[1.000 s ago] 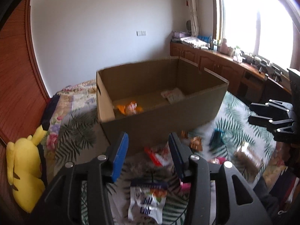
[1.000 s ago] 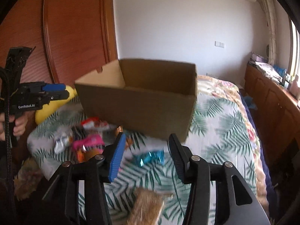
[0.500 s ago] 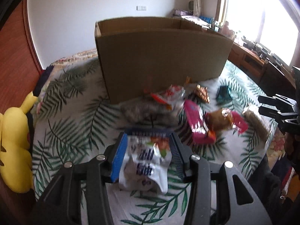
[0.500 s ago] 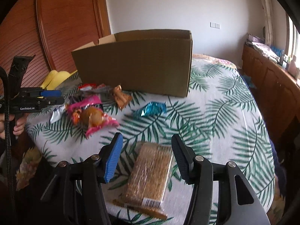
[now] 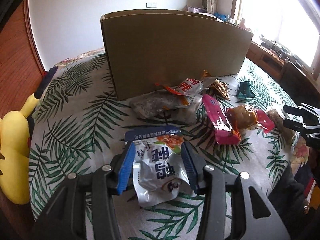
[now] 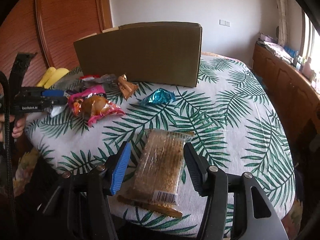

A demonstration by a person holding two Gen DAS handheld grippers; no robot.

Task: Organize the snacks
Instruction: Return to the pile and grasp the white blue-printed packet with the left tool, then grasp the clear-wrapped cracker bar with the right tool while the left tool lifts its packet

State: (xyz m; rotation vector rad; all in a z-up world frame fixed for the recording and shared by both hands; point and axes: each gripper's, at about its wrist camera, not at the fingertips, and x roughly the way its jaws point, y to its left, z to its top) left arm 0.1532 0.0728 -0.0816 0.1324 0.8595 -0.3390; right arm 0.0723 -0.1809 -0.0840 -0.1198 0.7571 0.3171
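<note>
A white snack packet [image 5: 160, 172] with blue print lies on the palm-leaf bedspread [image 5: 80, 108]. My left gripper [image 5: 157, 146] is open and straddles it, one pad on each side. A clear pack of brown crackers [image 6: 162, 164] lies near the bed's front edge. My right gripper [image 6: 157, 146] stands open around it, with a gap at both pads. Behind the snacks stands an open cardboard box [image 5: 174, 50]; its inside is hidden from here. In the right wrist view the same box [image 6: 140, 54] sits at the back and the left gripper [image 6: 50, 98] shows at the left.
Loose snacks lie in front of the box: a pink packet [image 5: 220, 122], a red-and-white packet [image 5: 186, 87], a bun in a pink wrapper [image 6: 96, 106], a teal wrapper [image 6: 158, 98]. A yellow plush toy [image 5: 14, 150] sits at the left edge. A wooden cabinet [image 6: 284, 84] runs along the right.
Both grippers have come down from box height to the bedspread. The left now has the white packet between its fingers, the right the cracker pack. The box interior has gone out of sight.
</note>
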